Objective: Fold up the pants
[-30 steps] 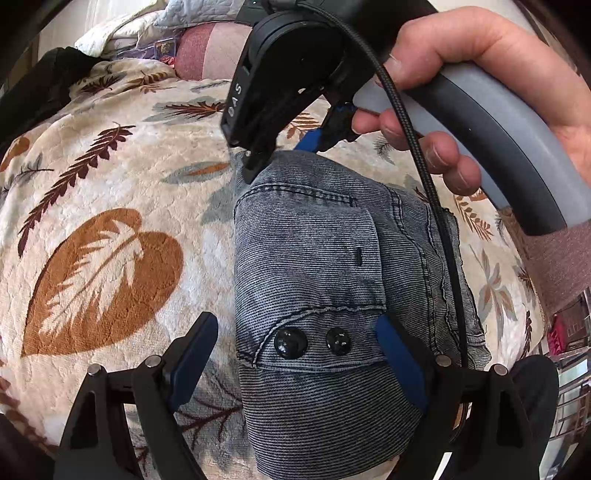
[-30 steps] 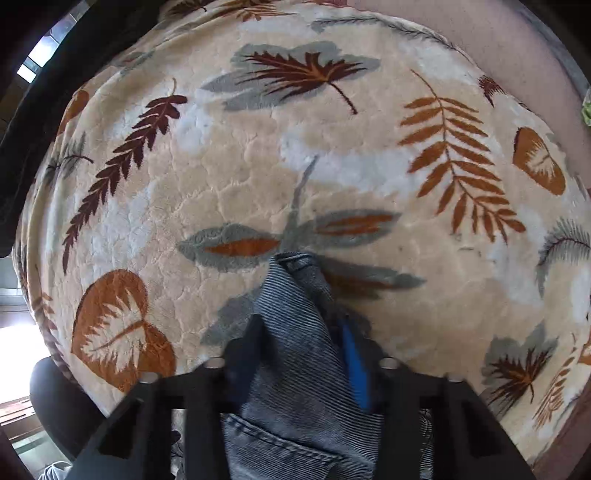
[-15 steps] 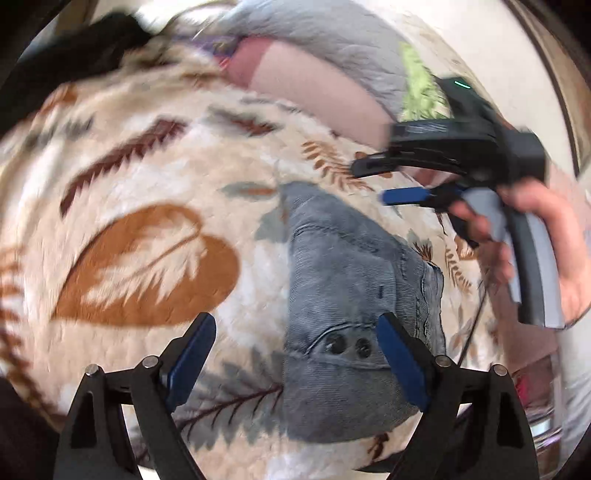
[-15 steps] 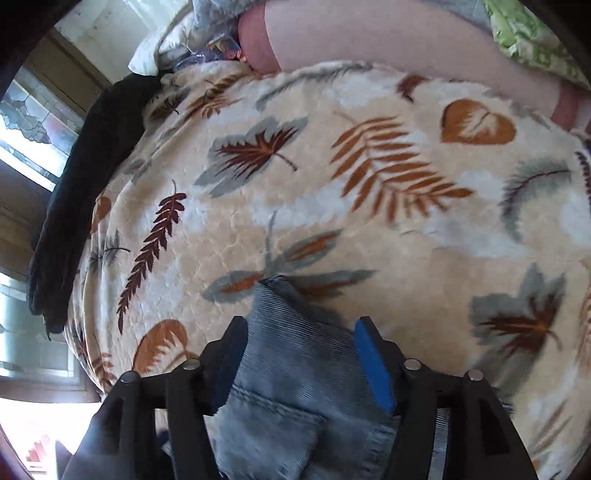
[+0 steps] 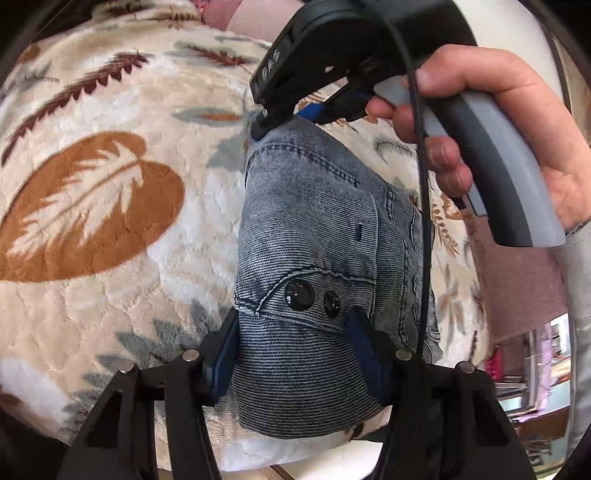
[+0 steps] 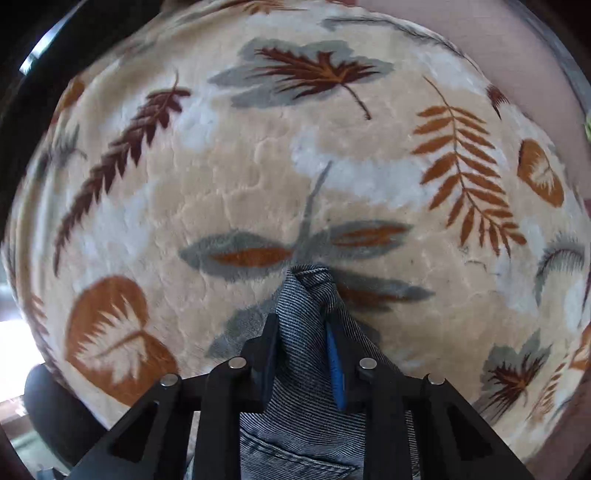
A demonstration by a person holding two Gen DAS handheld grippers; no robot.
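Note:
The folded grey-blue denim pants [image 5: 317, 229] lie on a leaf-patterned blanket, a buttoned pocket flap facing up. My left gripper [image 5: 295, 350] is closed on the near end of the bundle, its blue pads pressing both sides of the cloth. My right gripper [image 5: 284, 118] shows in the left wrist view at the far end of the pants, held by a hand. In the right wrist view my right gripper [image 6: 303, 350] is shut on a bunched fold of the pants [image 6: 306, 295], which sticks out past the fingertips.
The beige blanket [image 6: 258, 166] with brown and grey leaves covers the bed. A pink cushion [image 5: 255, 26] lies at the far edge. The bed's near edge [image 5: 295, 458] is just under my left gripper. A dark cloth [image 6: 55, 406] sits at the lower left.
Both grippers had come off the pants half a second ago. Now the left gripper has closed on the near end and the right gripper has closed on the far end again.

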